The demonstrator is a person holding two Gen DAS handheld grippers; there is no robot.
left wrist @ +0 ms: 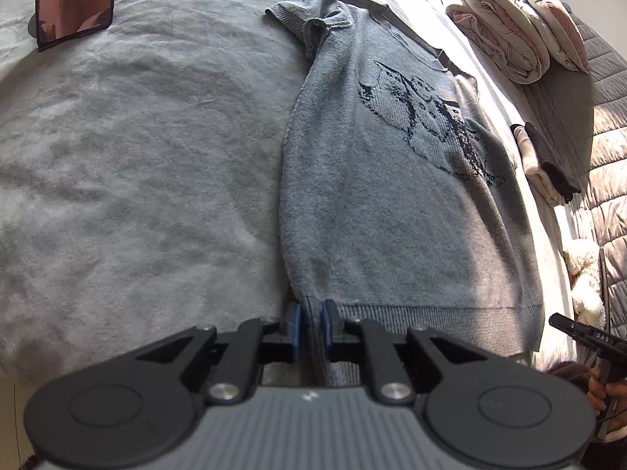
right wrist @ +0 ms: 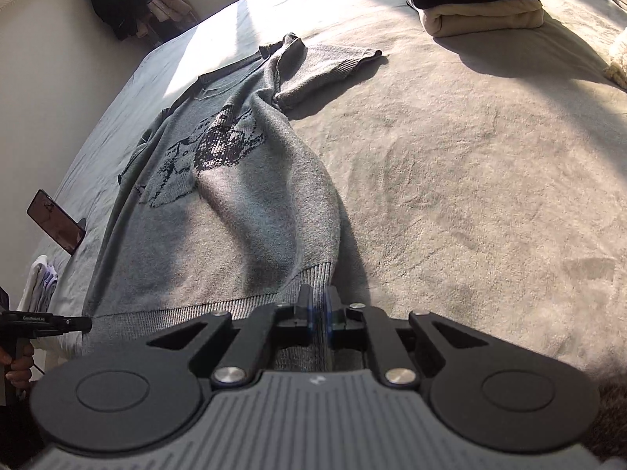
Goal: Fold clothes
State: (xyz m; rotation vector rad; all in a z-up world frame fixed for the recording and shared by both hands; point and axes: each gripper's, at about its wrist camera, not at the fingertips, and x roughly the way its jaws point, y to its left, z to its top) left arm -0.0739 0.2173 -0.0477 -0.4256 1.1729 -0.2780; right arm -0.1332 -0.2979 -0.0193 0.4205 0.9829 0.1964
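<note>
A bed (left wrist: 137,156) covered in a pale plush blanket filled both views, lit by strong sun on its far side. On it lay a grey knitted sweater (left wrist: 372,196) with a dark pixelated pattern across the chest, spread lengthwise with its ribbed hem (left wrist: 431,317) nearest and its collar far away; one short sleeve (right wrist: 329,70) stretched out flat to the right, and the body rose in a soft ridge on that side. At the far right of the bed sat a folded pile of clothes (right wrist: 478,0), dark on top of cream, and in the left wrist view rolled quilts (left wrist: 505,27) lay beyond the sweater. A dark phone (left wrist: 74,0) was propped upright on the blanket, well left of the sweater. The left gripper (left wrist: 310,327) had its jaws clenched on the hem at the sweater's near left corner, fabric pinched between the blue pads. The right gripper (right wrist: 319,313) likewise had its jaws grasping the hem at the near right corner.
</note>
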